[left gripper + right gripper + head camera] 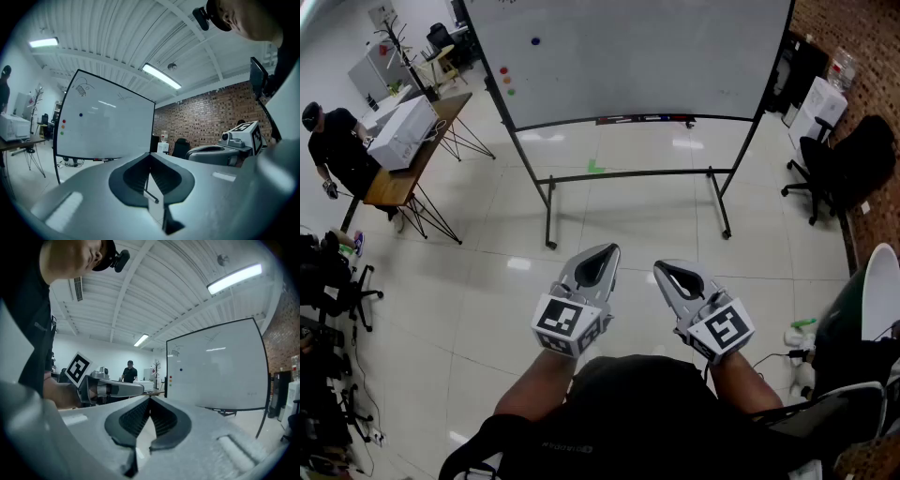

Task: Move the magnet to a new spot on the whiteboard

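A whiteboard (pixel 647 56) on a black stand fills the far side of a pale tiled floor (pixel 628 225), well apart from the person wearing the camera; a wooden desk (pixel 398 183) carrying a white box stands at the far left, with another person (pixel 337 145) beside it; dark office chairs (pixel 839 164) line the brick wall at right. Near, the left gripper (pixel 612 249) and the right gripper (pixel 660 267) are held level, side by side, pointing toward the board; on each the jaws meet tip to tip, with nothing between them. High on the board's left part a blue magnet (pixel 534 41) sits alone; a short column of red, orange and green magnets (pixel 506 80) lies just below and left of it; which is meant cannot be told. The task appears to be at its very start, with the approach not yet made; the next move calls for closing on the board, parting one gripper's jaws and setting them round a magnet.
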`<action>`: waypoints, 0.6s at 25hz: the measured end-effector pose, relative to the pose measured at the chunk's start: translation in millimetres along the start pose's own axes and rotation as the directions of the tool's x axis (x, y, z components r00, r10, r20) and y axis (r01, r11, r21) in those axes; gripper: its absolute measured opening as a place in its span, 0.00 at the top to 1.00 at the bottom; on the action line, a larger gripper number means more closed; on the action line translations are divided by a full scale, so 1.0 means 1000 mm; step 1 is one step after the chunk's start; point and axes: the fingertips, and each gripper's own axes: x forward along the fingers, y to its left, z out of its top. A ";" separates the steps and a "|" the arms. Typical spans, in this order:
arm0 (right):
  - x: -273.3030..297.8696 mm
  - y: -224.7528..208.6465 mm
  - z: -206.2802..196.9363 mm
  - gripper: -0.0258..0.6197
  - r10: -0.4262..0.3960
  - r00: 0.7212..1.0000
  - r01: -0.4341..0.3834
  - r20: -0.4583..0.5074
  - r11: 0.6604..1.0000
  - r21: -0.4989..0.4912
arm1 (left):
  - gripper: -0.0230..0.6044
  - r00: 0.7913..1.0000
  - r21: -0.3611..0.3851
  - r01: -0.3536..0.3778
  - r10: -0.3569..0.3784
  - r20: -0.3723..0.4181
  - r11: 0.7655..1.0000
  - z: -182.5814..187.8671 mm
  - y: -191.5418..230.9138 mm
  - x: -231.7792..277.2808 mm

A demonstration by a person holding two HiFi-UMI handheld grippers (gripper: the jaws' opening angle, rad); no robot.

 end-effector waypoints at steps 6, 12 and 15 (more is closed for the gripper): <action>0.004 0.002 -0.001 0.96 -0.005 1.000 0.005 -0.004 1.000 0.003 | 0.94 1.000 0.001 0.011 -0.011 -0.008 1.000 -0.001 0.002 -0.001; 0.004 0.004 0.001 0.96 -0.011 1.000 0.011 -0.005 1.000 0.000 | 0.94 1.000 0.005 0.020 -0.020 -0.010 1.000 0.000 0.002 -0.002; 0.006 0.004 0.000 0.96 -0.013 1.000 0.013 -0.010 1.000 0.003 | 0.94 1.000 0.002 0.024 -0.024 -0.016 1.000 -0.003 0.004 -0.001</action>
